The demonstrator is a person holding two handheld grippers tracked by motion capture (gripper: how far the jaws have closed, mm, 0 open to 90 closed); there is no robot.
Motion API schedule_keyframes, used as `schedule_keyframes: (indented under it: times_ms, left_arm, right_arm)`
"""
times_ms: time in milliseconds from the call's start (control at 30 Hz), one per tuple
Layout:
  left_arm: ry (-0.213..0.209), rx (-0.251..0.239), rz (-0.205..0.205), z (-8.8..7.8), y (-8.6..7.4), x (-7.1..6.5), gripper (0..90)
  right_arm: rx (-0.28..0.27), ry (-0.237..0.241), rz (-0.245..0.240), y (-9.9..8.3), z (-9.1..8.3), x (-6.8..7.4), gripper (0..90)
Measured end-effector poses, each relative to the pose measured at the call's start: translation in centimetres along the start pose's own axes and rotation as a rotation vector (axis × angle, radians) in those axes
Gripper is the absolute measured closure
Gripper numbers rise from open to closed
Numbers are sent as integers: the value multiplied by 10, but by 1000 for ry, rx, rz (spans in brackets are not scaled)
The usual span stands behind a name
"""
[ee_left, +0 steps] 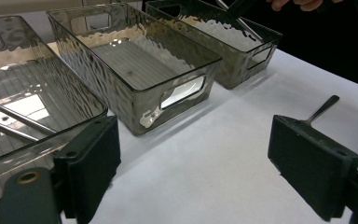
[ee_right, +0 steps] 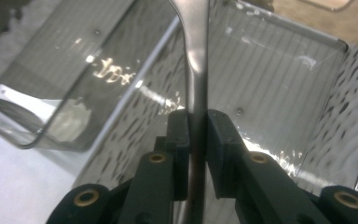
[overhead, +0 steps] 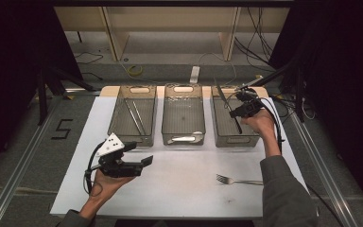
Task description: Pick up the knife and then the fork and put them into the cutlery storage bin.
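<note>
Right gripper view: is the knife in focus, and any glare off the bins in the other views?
Right gripper view: the knife in the right claw is soft and smeared, bright streaks glinting on the bin wall. Left gripper view: sharp, rippled reflections on the middle bin. High view: dim, dark surroundings, white table evenly lit, knife small.

We see a clear smoky plastic bin [overhead: 131, 115] at the left of the row on the white table sheet [overhead: 179, 165], with two thin metal rods [overhead: 135, 117] lying along its floor. Just beside it stands a second clear smoky bin [overhead: 183, 113], the middle one, with a cut-out handle in its near wall. Nearer the front edge, a silver metal fork [overhead: 238, 180] lies flat on the sheet, well apart from the bins.
</note>
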State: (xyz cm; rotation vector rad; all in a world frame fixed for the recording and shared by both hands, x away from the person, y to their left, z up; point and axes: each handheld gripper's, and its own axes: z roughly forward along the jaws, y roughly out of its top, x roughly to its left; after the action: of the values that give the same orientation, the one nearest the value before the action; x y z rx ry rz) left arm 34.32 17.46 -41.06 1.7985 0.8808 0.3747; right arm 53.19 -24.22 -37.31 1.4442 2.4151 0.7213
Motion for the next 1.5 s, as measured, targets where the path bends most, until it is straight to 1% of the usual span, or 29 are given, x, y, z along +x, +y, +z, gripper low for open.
schedule_keyframes:
  times_ms: [33, 100, 167, 333, 400, 433, 500, 600, 667, 767, 867, 900, 967, 1000, 1067, 1133, 1267, 1367, 1500]
  left_arm:
    - [0, 2, 1, 0, 0, 0, 164]
    - [-1, 5, -6, 1, 0, 0, 164]
    - [-1, 4, -3, 1, 0, 0, 164]
    - [-1, 4, -7, 1, 0, 0, 164]
    - [-1, 4, -2, 1, 0, 0, 164]
    - [-2, 4, -4, 1, 0, -1, 164]
    - [-3, 3, -4, 1, 0, 0, 164]
    - [-2, 4, 0, 0, 0, 0, 164]
    - [-4, 4, -1, 0, 0, 0, 164]
    - [-5, 8, -3, 1, 0, 0, 164]
    - [-5, 8, 0, 1, 0, -1, 164]
    - [-4, 8, -1, 1, 0, 0, 164]
    - [-5, 11, -5, 1, 0, 0, 164]
    - [-5, 11, -5, 1, 0, 1, 164]
    - [-5, 11, -3, 1, 0, 0, 163]
    - [-4, 9, 0, 1, 0, 0, 164]
    - [-4, 12, -3, 1, 0, 0, 164]
    - [-5, 12, -3, 1, 0, 0, 164]
    - [-5, 13, -4, 1, 0, 0, 164]
  right_arm:
    - [2, -4, 1, -1, 2, -1, 805]
    - [12, -4, 18, -3, 6, -1, 805]
    - [16, -6, 21, -5, 10, -2, 805]
    - [24, -8, 34, -6, 14, -1, 804]
    - [25, -6, 40, -6, 16, 0, 804]
    - [31, -6, 50, -6, 17, 1, 804]
    - [40, -14, 55, -8, 20, 1, 804]
    - [54, -12, 67, -10, 24, 1, 804]
    - [63, -19, 66, -12, 27, 1, 804]
    - [65, -6, 79, -14, 30, -1, 800]
    - [93, -2, 79, -14, 34, 0, 782]
    - [96, -6, 75, -14, 34, 0, 754]
    - [60, 2, 84, -13, 29, 0, 715]
    - [46, 12, 75, -12, 24, 0, 699]
    - [28, 8, 56, -10, 15, 0, 685]
    - [5, 18, 40, -9, 7, 1, 669]
    - [-10, 38, -3, -13, -4, 5, 621]
    - [-17, 54, -22, -15, -12, 8, 559]
    - [-61, 77, -37, -18, -24, 13, 466]
